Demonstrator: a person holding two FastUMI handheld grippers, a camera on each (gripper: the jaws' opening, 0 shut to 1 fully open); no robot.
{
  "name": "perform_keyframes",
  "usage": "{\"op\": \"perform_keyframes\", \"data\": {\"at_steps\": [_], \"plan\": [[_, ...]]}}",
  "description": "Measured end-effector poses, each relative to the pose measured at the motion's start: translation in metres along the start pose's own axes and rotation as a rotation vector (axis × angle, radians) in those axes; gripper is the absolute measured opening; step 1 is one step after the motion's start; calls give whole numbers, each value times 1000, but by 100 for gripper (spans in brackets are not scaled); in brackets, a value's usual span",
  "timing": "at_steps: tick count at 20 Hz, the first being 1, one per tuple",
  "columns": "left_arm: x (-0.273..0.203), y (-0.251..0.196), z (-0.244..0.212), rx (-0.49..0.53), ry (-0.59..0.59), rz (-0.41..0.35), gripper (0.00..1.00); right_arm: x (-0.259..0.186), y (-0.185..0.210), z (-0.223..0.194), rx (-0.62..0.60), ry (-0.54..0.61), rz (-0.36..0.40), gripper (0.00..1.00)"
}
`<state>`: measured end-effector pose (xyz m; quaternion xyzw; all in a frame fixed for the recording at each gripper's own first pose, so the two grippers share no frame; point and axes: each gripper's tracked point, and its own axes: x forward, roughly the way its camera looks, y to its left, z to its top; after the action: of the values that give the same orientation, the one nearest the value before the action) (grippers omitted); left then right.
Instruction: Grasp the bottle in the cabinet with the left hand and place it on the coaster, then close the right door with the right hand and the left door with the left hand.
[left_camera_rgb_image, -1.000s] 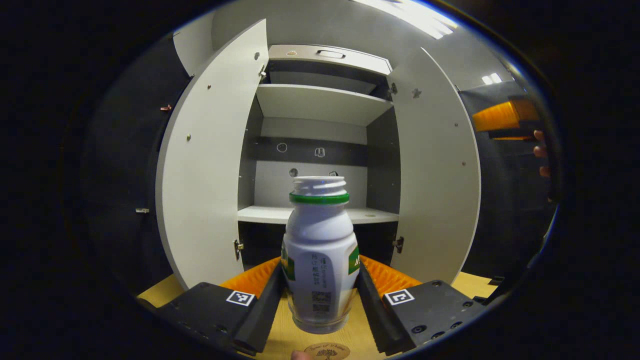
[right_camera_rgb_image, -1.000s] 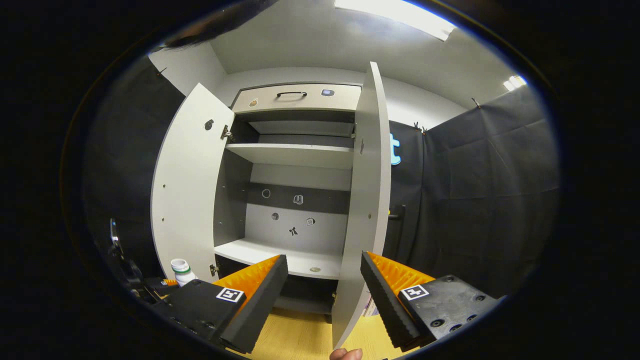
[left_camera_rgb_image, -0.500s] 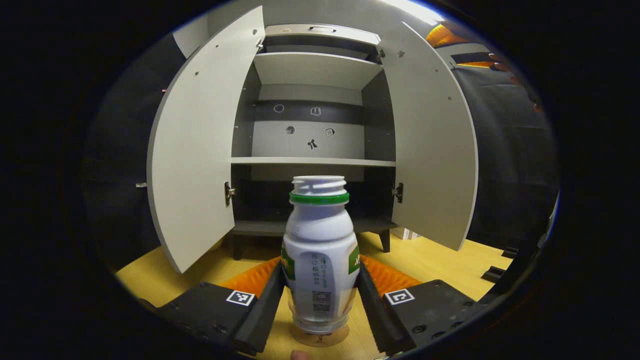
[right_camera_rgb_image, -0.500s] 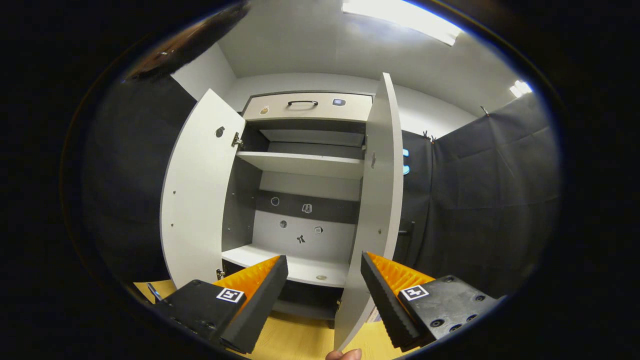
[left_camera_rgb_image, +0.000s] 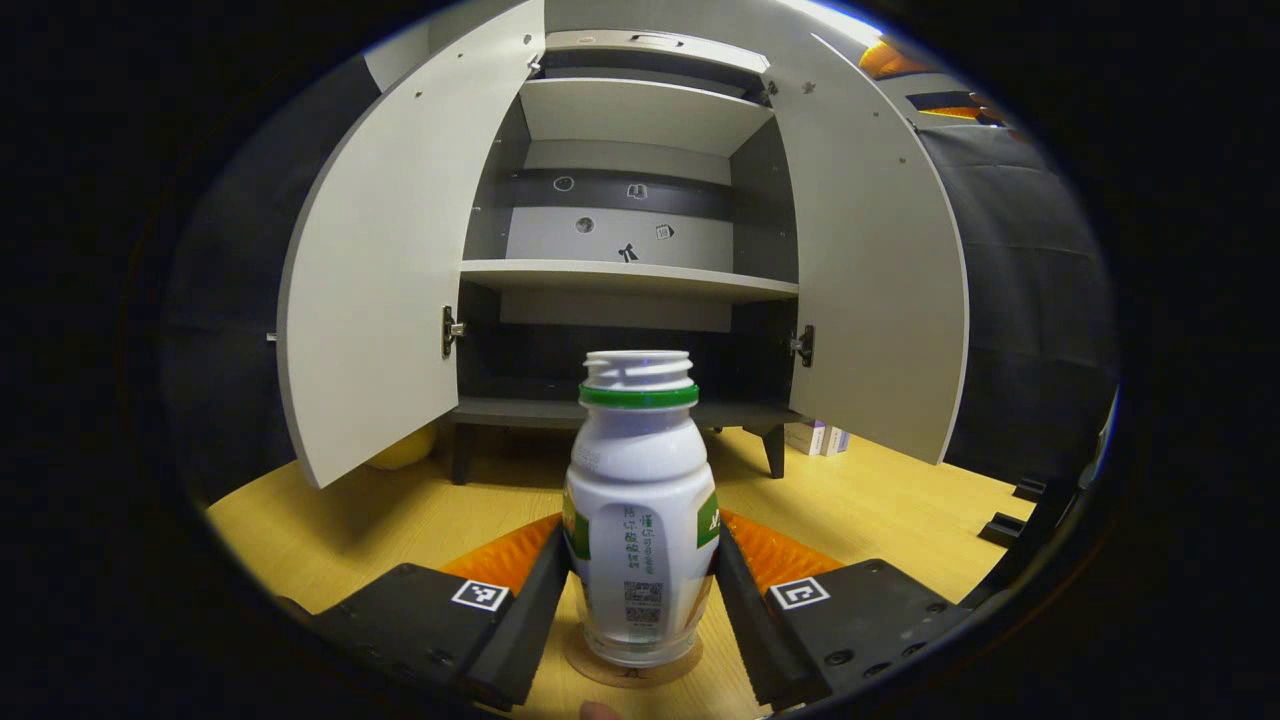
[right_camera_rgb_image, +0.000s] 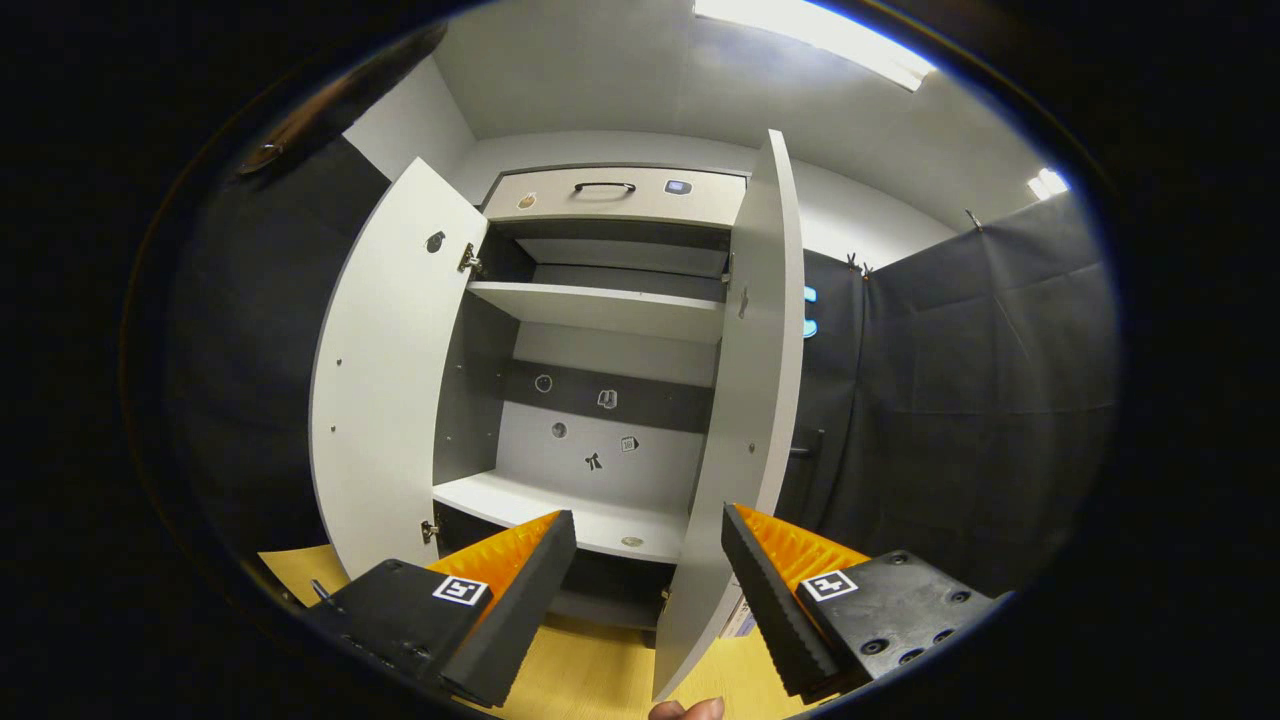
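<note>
While clamped between left gripper (left_camera_rgb_image: 640, 590) fingers, bottle (left_camera_rgb_image: 640, 510) upright, on coaster (left_camera_rgb_image: 632, 668).

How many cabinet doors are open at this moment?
2. The left door is swung wide at the cabinet's left side; the right door is swung out at its right side. In the right gripper view that right door shows nearly edge-on.

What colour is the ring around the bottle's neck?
Green, on the white bottle; clearest in the left gripper view.

Yellow ball (left_camera_rgb_image: 400, 452) under cabinet's left side; boxes (left_camera_rgb_image: 818, 437) under right.
</note>
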<state>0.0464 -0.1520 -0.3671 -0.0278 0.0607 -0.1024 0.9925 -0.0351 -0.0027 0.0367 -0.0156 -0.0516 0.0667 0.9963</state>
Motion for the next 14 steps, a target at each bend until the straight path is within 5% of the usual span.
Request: {"op": "perform_keyframes", "data": {"at_steps": [14], "plan": [[-2,0,-27,-19,71,-7,89,2,-2,-5,-11,12,-17,97]]}}
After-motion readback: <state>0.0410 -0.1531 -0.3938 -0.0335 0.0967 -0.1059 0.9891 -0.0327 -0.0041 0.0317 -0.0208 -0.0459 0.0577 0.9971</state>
